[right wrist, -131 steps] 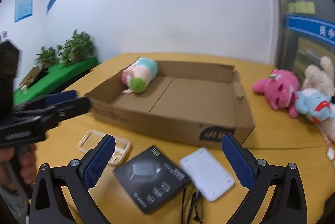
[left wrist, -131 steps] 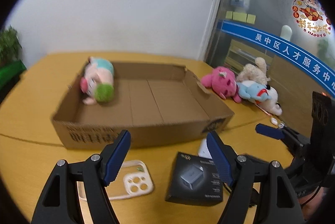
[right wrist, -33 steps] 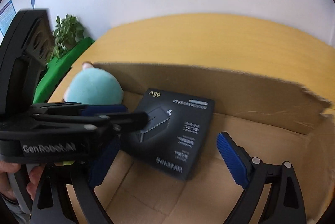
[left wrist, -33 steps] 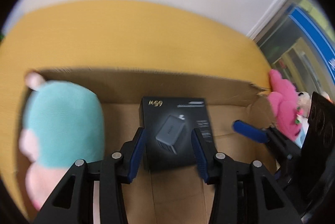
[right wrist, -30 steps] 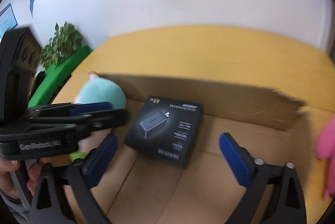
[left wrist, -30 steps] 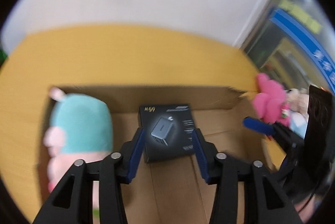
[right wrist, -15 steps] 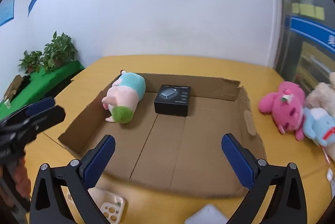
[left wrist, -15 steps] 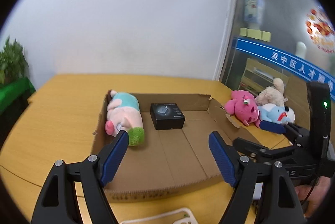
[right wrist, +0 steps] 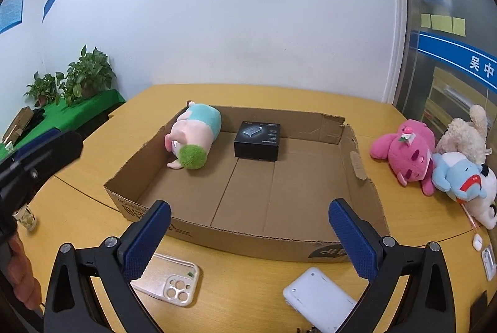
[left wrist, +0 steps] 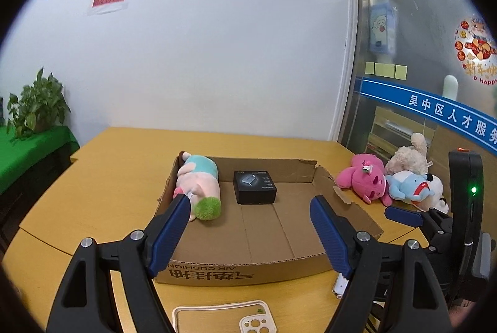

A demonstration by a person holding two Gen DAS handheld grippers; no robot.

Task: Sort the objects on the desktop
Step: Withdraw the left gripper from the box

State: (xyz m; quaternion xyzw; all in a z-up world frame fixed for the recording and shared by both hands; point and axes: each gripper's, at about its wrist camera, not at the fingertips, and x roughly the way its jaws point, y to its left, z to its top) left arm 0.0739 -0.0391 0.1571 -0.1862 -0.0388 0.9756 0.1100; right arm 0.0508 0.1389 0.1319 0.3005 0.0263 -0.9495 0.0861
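Observation:
A shallow cardboard box [left wrist: 348, 202] [right wrist: 369, 202] lies on the yellow table. In it a black charger box [left wrist: 254, 187] [right wrist: 257, 140] sits by the far wall, beside a pink and teal plush [left wrist: 198, 187] [right wrist: 194, 137] at the left. My left gripper [left wrist: 250, 227] is open and empty above the box's near edge. My right gripper [right wrist: 248, 236] is open and empty, also at the near edge. A clear phone case [left wrist: 223, 317] [right wrist: 169, 278] and a white power bank [right wrist: 316, 298] lie on the table in front of the box.
A pink plush [left wrist: 365, 182] [right wrist: 407, 149], a blue plush [left wrist: 410, 185] [right wrist: 456, 177] and a cream plush [left wrist: 410, 155] [right wrist: 462, 134] lie right of the box. Small white items [right wrist: 483, 249] sit at the table's right edge. Potted plants [right wrist: 80, 75] stand far left.
My left gripper let go of the black charger box inside the cardboard box, opened wide and both grippers pulled back to the box's near side.

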